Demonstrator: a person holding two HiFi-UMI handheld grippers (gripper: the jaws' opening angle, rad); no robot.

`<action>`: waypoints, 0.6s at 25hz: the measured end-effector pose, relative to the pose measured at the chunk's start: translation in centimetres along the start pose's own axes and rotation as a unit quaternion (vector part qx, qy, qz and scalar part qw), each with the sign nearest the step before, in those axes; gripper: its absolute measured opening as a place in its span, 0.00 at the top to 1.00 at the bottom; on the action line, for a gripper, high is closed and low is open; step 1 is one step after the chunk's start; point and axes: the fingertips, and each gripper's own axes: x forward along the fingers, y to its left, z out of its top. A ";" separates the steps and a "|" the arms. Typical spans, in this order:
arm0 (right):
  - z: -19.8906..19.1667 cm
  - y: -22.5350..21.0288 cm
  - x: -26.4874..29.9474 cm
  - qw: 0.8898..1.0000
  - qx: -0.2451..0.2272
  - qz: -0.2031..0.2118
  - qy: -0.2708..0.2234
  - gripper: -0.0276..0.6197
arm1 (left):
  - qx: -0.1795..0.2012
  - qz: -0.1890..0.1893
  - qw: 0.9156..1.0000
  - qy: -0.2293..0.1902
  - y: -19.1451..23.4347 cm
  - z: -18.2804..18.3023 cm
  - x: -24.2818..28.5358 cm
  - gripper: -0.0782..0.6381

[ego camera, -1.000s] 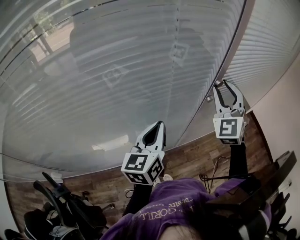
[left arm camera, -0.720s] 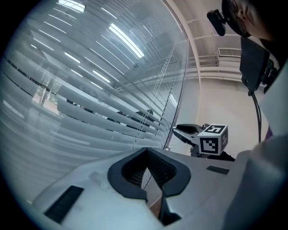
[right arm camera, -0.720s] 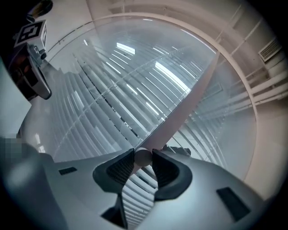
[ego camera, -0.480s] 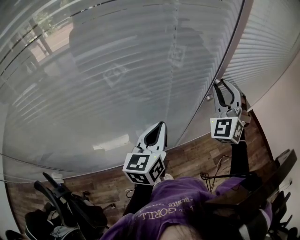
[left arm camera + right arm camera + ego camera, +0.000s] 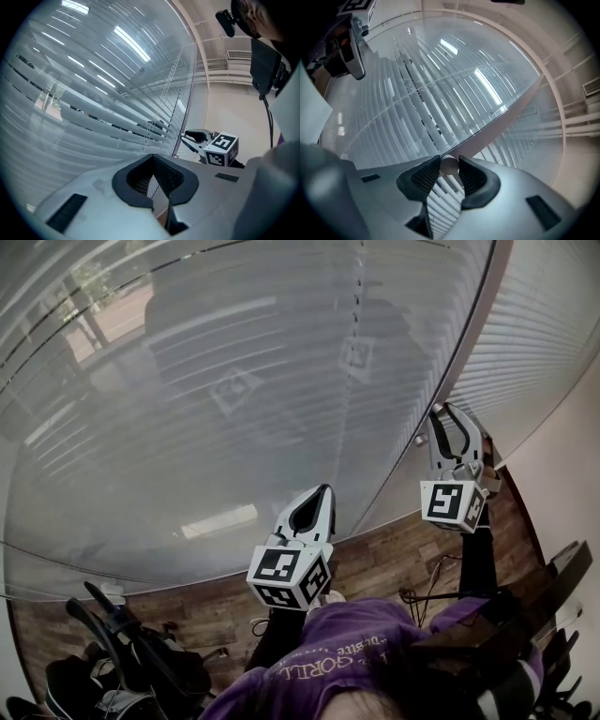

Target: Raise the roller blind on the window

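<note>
The slatted blind [image 5: 234,409] hangs down over the whole curved window and also fills the left gripper view [image 5: 93,108] and the right gripper view [image 5: 440,84]. My right gripper [image 5: 441,409] is raised to the dark mullion [image 5: 459,343] at the window's right edge. Its pads are shut on a small pale round knob [image 5: 449,165], which touches both of them. A small stub [image 5: 419,439] shows on the mullion just left of that gripper. My left gripper [image 5: 323,488] is held lower, in front of the glass. It is shut [image 5: 154,174] on nothing.
Wooden floor [image 5: 394,559] runs along the foot of the window. Black bags and gear [image 5: 122,652] lie at the lower left. Dark furniture [image 5: 539,606] stands at the lower right, below a pale wall [image 5: 567,465]. A purple sleeve [image 5: 347,652] fills the bottom middle.
My right gripper has sunk slightly and leaned a little to the left. The left gripper has barely moved. Both sets of jaws stand as before.
</note>
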 end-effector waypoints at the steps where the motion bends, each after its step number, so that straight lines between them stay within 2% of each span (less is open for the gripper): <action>1: 0.0 0.0 0.0 1.000 0.016 0.001 -0.002 0.77 | 0.001 0.000 1.000 -0.002 0.0 0.1 0.1 0.89; 4: 0.2 -0.5 0.1 0.995 0.093 0.019 -0.011 0.77 | 0.014 -0.005 1.000 -0.005 -0.1 0.8 0.3 0.89; 6: 0.3 -0.8 0.2 0.992 0.123 0.028 -0.016 0.77 | 0.024 -0.009 1.000 -0.008 -0.4 1.4 0.5 0.89; 10: 0.4 -0.7 0.2 0.993 0.113 0.028 -0.013 0.77 | 0.010 -0.005 1.000 -0.027 -0.6 2.4 0.5 0.89; 15: 0.0 -0.4 0.2 0.997 0.078 0.024 -0.004 0.77 | 0.002 -0.003 1.000 -0.021 -0.5 1.7 0.5 0.89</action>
